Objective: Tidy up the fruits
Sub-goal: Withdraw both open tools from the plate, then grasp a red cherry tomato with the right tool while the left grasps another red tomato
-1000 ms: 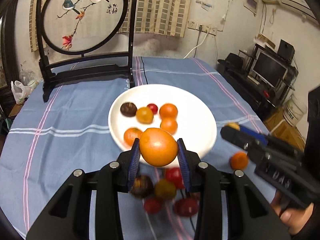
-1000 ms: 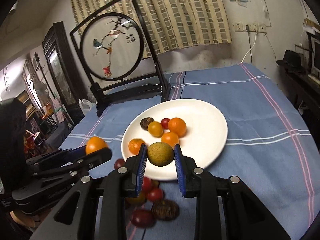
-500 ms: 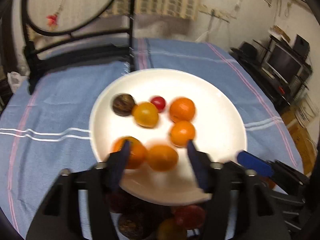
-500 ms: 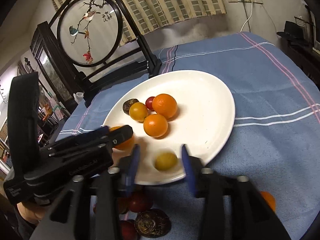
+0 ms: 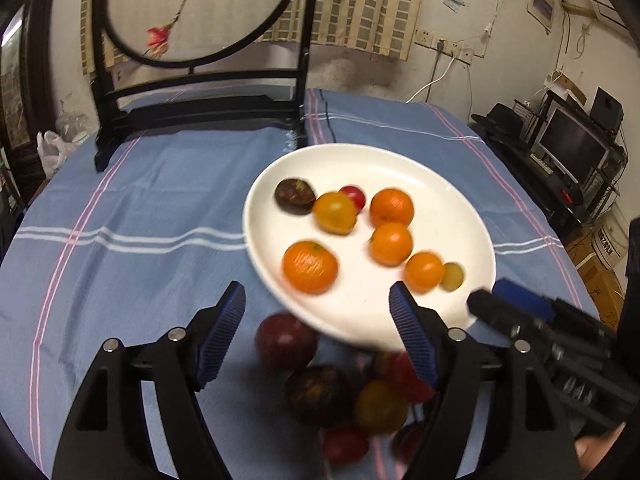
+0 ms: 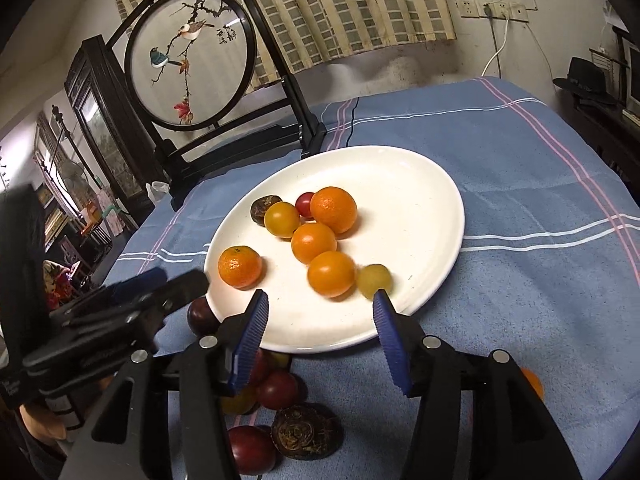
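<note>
- Writing: the round screen [image 6: 191, 58] behind the plate carries a few dark characters beside the painted bird, too small for you to read. A cardboard box [image 5: 608, 242] at the right edge of your left view has print on it, also unreadable. No brand shows on any fruit.
- Your left tool [image 5: 318, 310] has just been opening; its blue pads stand wide apart with nothing gripped between them.
- It hangs over the near rim of the white plate [image 5: 460, 208]. A mandarin [image 5: 310, 266] lies on the plate just beyond the gap, free of both pads.
- Your right tool [image 6: 320, 312] has also just been opening; its pads are apart and press on nothing.
- A small yellow-green fruit [image 6: 374, 280] lies on the plate close to the tip of that tool's right-hand pad; whether they touch you cannot tell. An orange [image 6: 331, 273] sits against that fruit.
- Six more fruits lie on the plate, among them a dark brown one [image 6: 264, 208] and a small red one [image 6: 305, 204] at the far side of the group.
- On the blue cloth of the counter [image 6: 520, 184], under and before both tools, lies a loose pile of dark red, yellow and brown fruits [image 6: 280, 390].
- One more orange fruit [image 6: 532, 384] lies on the cloth at the right, half hidden behind your right tool.
</note>
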`<state>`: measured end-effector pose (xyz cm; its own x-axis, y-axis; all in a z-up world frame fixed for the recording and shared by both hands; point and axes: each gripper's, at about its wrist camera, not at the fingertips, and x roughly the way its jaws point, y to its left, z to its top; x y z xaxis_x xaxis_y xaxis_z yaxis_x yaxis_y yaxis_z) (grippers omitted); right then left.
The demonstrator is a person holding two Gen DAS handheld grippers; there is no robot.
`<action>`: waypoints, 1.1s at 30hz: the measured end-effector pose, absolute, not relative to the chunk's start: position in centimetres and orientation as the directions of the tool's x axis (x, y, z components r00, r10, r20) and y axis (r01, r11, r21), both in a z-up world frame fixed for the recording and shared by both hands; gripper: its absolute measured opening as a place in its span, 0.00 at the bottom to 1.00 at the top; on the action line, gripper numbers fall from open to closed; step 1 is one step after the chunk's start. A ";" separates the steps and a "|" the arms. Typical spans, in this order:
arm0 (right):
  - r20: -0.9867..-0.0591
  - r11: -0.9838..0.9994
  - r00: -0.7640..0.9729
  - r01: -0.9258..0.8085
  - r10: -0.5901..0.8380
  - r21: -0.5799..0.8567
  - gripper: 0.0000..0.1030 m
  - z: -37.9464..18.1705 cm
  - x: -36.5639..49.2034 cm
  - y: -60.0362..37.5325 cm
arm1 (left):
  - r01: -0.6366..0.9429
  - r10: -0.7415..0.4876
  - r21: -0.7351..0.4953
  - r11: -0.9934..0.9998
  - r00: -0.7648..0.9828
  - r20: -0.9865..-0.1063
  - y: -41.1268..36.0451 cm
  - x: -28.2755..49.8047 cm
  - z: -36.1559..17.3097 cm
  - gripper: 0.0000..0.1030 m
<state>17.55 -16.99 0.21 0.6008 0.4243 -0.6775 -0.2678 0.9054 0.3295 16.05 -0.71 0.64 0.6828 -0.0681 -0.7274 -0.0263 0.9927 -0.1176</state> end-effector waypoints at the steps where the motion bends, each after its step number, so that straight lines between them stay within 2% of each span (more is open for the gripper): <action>1: -0.681 0.906 0.598 -0.272 0.424 0.325 0.53 0.1 17.5 -16.8 | -0.030 -0.067 -0.118 0.993 0.680 -0.730 -0.4 15.7 0.4 0.72; 11: -0.698 0.917 0.594 -0.274 0.399 0.290 0.59 -0.5 16.0 -16.4 | -0.041 -0.088 -0.145 0.989 0.627 -0.774 1.8 12.1 -2.4 0.76; 22: -0.700 0.892 0.554 -0.317 0.451 0.323 0.59 -1.0 12.9 -15.1 | -0.015 -0.108 -0.156 0.988 0.657 -0.746 1.8 10.6 -1.6 0.81; 27: -0.717 0.886 0.527 -0.348 0.456 0.308 0.58 -0.9 13.3 -12.8 | -0.058 -0.072 -0.148 0.987 0.663 -0.746 3.1 10.4 -1.5 0.84; 33: -0.765 0.907 0.512 -0.357 0.391 0.224 0.43 -1.5 14.3 -9.9 | -0.094 -0.046 -0.144 0.985 0.666 -0.745 4.3 10.6 -1.4 0.85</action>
